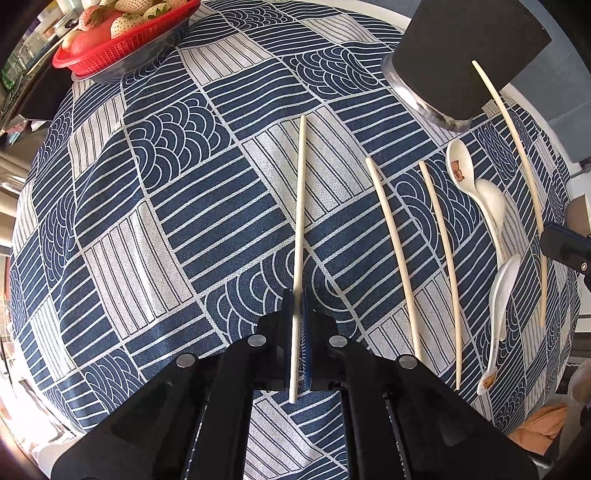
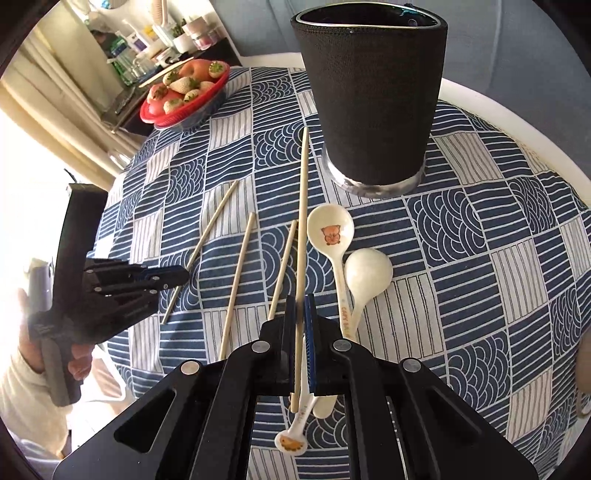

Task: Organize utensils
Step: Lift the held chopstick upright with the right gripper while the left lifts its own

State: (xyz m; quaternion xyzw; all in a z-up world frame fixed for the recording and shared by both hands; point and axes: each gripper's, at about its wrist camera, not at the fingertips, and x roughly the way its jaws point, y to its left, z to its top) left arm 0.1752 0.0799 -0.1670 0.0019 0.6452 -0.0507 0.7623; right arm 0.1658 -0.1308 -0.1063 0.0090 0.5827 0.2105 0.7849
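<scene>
My left gripper (image 1: pixel 297 295) is shut on a pale wooden chopstick (image 1: pixel 301 206) that points forward over the blue patterned tablecloth (image 1: pixel 177 206). My right gripper (image 2: pixel 300 301) is shut on another chopstick (image 2: pixel 303 206), which points toward the black holder cup (image 2: pixel 373 96). Two chopsticks (image 1: pixel 393 251) (image 1: pixel 441 266) lie loose on the cloth, also in the right wrist view (image 2: pixel 238 284) (image 2: pixel 282 269). Two white spoons (image 2: pixel 330 236) (image 2: pixel 365 277) lie beside them. The left gripper (image 2: pixel 177 277) shows at the left in the right wrist view, shut on its chopstick (image 2: pixel 214 225). The cup (image 1: pixel 469 55) stands at the far right.
A red basket of strawberries (image 1: pixel 122 33) sits at the far left corner of the table, also in the right wrist view (image 2: pixel 184 92). Shelves with bottles (image 2: pixel 147 40) stand behind it. The white table rim (image 2: pixel 517 122) shows past the cloth at the right.
</scene>
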